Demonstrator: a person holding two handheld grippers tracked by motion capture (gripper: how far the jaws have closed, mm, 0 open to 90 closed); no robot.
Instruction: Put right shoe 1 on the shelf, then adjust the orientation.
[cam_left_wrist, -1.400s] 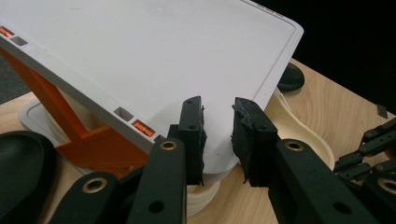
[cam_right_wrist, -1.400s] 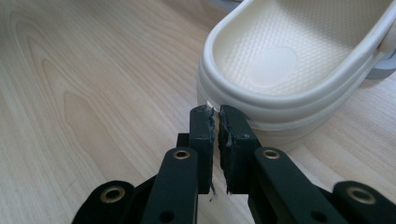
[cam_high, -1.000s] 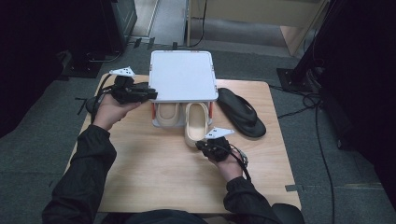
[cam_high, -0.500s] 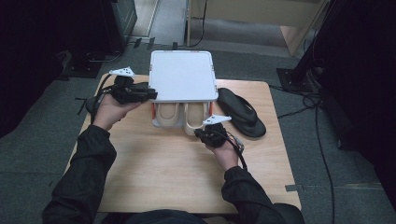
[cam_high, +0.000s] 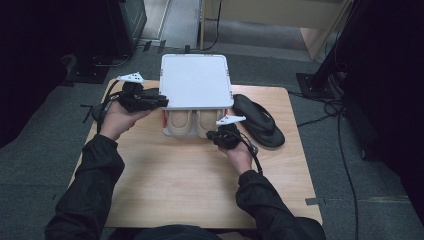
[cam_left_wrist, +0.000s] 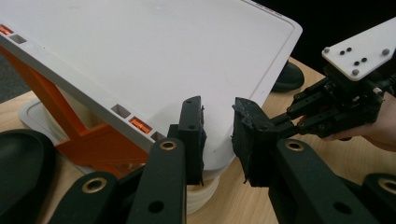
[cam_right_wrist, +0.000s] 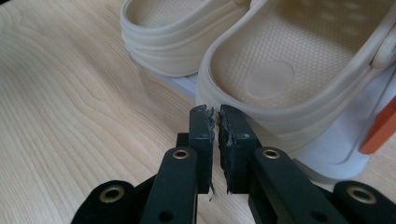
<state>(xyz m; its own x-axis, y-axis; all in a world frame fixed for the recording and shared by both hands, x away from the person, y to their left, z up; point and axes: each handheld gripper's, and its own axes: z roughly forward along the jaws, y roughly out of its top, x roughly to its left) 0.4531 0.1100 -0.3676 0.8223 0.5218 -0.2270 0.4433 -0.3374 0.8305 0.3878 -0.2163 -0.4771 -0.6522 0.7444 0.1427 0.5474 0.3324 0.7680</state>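
two cream clogs (cam_high: 192, 123) under the white shelf (cam_high: 196, 81); left hand-held gripper (cam_left_wrist: 218, 133) pinches its edge; right hand-held gripper (cam_right_wrist: 217, 122) pressed together.

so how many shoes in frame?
3. Two beige clogs on the rack's lower shelf: left clog, right clog. One black sandal on the table, right of the rack. More may be hidden.

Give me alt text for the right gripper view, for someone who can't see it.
The right gripper has its black jaws shut with nothing between them, tips at the heel of a beige clog. A second beige clog sits beside it, both on a white rack shelf above the wooden table.
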